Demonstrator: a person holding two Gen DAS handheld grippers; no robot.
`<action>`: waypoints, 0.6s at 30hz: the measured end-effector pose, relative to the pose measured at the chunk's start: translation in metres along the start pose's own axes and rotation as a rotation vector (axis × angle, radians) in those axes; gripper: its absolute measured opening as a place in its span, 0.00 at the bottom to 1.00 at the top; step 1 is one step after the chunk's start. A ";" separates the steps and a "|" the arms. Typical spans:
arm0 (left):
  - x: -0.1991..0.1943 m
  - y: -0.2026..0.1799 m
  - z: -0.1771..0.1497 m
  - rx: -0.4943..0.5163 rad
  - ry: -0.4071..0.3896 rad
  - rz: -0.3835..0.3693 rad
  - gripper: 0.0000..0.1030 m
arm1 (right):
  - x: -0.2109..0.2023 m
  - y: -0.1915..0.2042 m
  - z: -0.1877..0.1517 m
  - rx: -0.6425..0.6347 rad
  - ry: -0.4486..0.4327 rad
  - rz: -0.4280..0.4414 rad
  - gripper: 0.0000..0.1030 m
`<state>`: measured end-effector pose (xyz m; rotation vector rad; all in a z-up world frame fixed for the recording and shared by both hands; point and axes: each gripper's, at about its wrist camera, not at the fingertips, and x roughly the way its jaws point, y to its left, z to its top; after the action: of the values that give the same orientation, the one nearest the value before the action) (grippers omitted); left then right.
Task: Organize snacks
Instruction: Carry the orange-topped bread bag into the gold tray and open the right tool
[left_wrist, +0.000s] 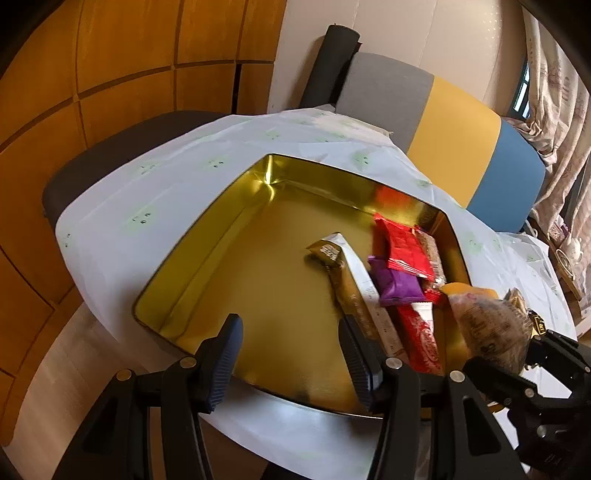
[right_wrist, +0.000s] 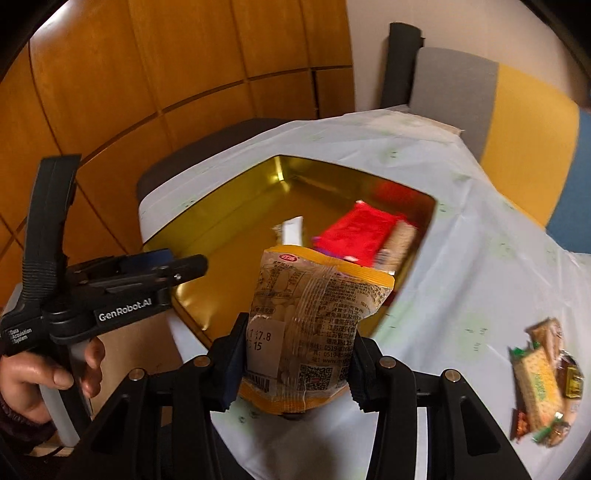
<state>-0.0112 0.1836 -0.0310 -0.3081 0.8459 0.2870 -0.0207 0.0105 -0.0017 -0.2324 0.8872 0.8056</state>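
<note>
A gold tin tray sits on the white-clothed table. Its right side holds several snacks: a gold-and-white bar, a purple packet, red packets. My left gripper is open and empty, hovering over the tray's near edge. My right gripper is shut on a clear, yellow-trimmed snack bag and holds it above the tray's near right corner. The bag also shows in the left wrist view.
Loose snacks lie on the cloth at the right. A grey, yellow and blue chair stands behind the table. A dark chair stands at the left by wooden wall panels. The table edge is near the camera.
</note>
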 end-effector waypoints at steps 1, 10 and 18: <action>0.000 0.002 0.000 -0.002 -0.002 0.004 0.53 | 0.003 0.002 0.000 0.002 0.004 0.005 0.46; -0.003 0.010 0.001 -0.020 -0.009 0.015 0.53 | 0.031 0.010 0.007 -0.027 0.051 -0.004 0.46; -0.005 0.010 0.001 -0.010 -0.008 0.026 0.53 | 0.056 0.006 0.011 -0.012 0.077 0.017 0.49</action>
<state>-0.0171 0.1929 -0.0278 -0.3054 0.8409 0.3172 0.0023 0.0492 -0.0369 -0.2684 0.9577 0.8223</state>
